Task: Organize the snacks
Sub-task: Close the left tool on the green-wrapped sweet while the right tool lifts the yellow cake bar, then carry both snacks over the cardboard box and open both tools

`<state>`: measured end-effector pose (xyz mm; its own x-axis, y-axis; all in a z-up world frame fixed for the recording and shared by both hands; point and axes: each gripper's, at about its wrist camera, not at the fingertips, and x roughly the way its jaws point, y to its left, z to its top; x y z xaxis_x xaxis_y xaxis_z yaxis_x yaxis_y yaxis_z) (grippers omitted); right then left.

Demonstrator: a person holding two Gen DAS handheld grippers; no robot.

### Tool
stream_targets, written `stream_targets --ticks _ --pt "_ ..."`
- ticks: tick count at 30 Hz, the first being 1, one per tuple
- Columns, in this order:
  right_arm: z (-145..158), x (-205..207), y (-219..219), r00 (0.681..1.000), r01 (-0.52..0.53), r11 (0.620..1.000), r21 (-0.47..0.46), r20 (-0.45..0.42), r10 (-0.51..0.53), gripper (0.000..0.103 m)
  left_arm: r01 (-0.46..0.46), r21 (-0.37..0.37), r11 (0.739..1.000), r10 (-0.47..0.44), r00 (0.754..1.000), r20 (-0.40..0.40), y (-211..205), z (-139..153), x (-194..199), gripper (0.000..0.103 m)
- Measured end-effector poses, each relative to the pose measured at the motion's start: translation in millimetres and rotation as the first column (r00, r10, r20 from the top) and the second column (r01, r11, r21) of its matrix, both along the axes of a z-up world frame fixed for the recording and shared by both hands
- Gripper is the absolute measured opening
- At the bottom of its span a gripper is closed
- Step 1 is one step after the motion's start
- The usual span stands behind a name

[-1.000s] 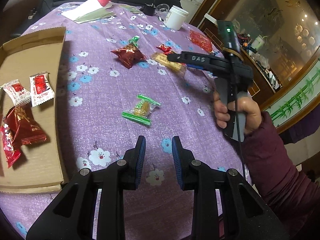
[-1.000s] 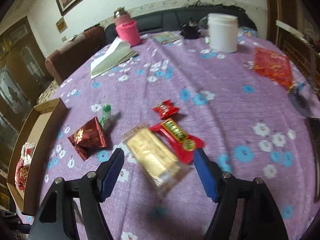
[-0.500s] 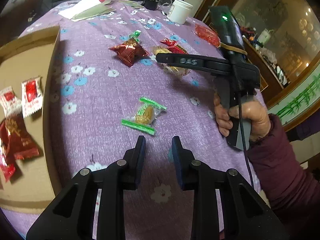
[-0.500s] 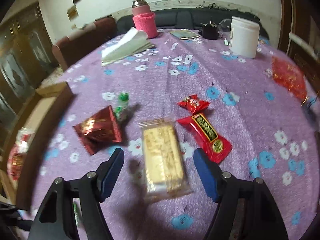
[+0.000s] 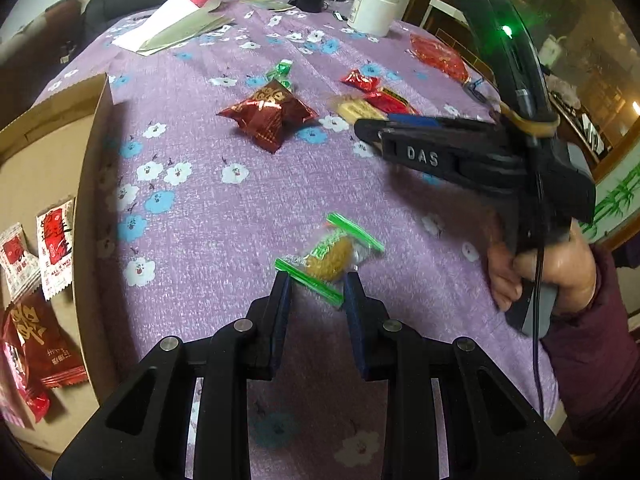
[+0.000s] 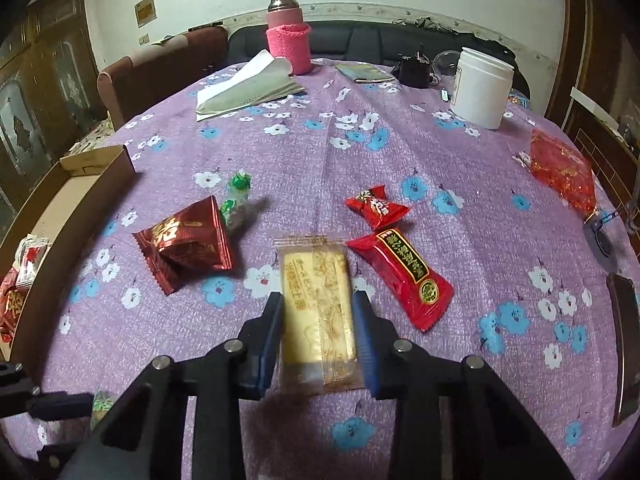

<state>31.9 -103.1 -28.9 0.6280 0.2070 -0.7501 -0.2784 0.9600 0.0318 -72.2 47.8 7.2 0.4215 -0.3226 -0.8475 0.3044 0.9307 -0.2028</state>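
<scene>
Closing just now, the right gripper (image 6: 316, 332) pinches the pale yellow clear-wrapped wafer bar (image 6: 318, 304) mid-table, which may slip from its slick film, while the nearly shut left gripper (image 5: 316, 300) risks shoving the green-ended clear-wrapped candy (image 5: 330, 256).

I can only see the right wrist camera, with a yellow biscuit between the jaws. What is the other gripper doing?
Observer: The left gripper points down at a candy with green ends, right at its jaw tips.
Operator: What's inside the candy?
Observer: A golden-brown lump under clear wrap.
Operator: Who holds my gripper?
Observer: A hand in a dark red sleeve grips the right gripper, whose jaws have just been closing with the biscuit between them.
</scene>
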Motion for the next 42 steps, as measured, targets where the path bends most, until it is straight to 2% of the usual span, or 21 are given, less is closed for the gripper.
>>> stream_targets --ticks 4,13,14,15,17,21,24,25,26,28,29,37,42 --pt "0 0 1 1.0 -0.002 1.0 0.007 -0.001 0.002 0.038 0.034 -0.004 0.999 -0.034 0.999 0.041 -2 11 -4 0.025" --pt "-1 0 0 1.0 -0.009 1.0 0.007 -0.001 0.009 0.038 0.094 0.096 0.991 -0.108 0.981 0.164 -13 20 4 0.025" --pt "-1 0 0 1.0 -0.009 1.0 0.007 -0.001 0.009 0.038 0.099 0.105 0.99 -0.115 0.98 0.163 -14 19 7 0.032" --pt "-1 0 0 1.0 -0.01 1.0 0.009 -0.002 0.01 0.038 0.109 0.107 0.988 -0.125 0.979 0.159 -16 16 8 0.043" --pt "-1 0 0 1.0 -0.009 1.0 0.011 -0.003 0.009 0.038 0.12 0.113 0.986 -0.137 0.977 0.164 -20 14 9 0.053" --pt "-1 -1 0 1.0 -0.011 1.0 0.014 -0.004 0.011 0.038 0.16 0.102 0.982 -0.173 0.976 0.133 -28 5 9 0.054" --pt "-1 -1 0 1.0 -0.011 1.0 0.014 -0.003 0.011 0.038 0.141 0.17 0.975 -0.16 0.981 0.107 -35 -8 12 0.054" --pt "-1 -1 0 1.0 -0.011 1.0 0.014 -0.003 0.011 0.038 0.13 0.174 0.976 -0.153 0.981 0.123 -34 -9 11 0.054" --pt "-1 -1 0 1.0 -0.011 1.0 0.015 -0.003 0.011 0.038 0.118 0.148 0.982 -0.137 0.983 0.12 -32 -9 13 0.053" --pt "-1 -1 0 1.0 -0.011 1.0 0.015 -0.003 0.011 0.038 0.092 0.108 0.99 -0.105 0.987 0.12 -26 -8 15 0.045" --pt "-1 -1 0 1.0 -0.011 1.0 0.016 -0.003 0.011 0.038 0.075 0.097 0.992 -0.087 0.989 0.123 -23 -8 16 0.032" --pt "1 -2 -7 1.0 0.005 0.998 0.061 0.002 -0.005 0.037 0.01 -0.015 1.0 -0.008 0.992 0.123 2 2 5 0.031" --pt "6 -8 -17 0.998 0.05 0.994 0.102 0.033 -0.053 0.037 -0.026 -0.127 0.992 0.049 0.983 0.176 32 33 -12 0.031"
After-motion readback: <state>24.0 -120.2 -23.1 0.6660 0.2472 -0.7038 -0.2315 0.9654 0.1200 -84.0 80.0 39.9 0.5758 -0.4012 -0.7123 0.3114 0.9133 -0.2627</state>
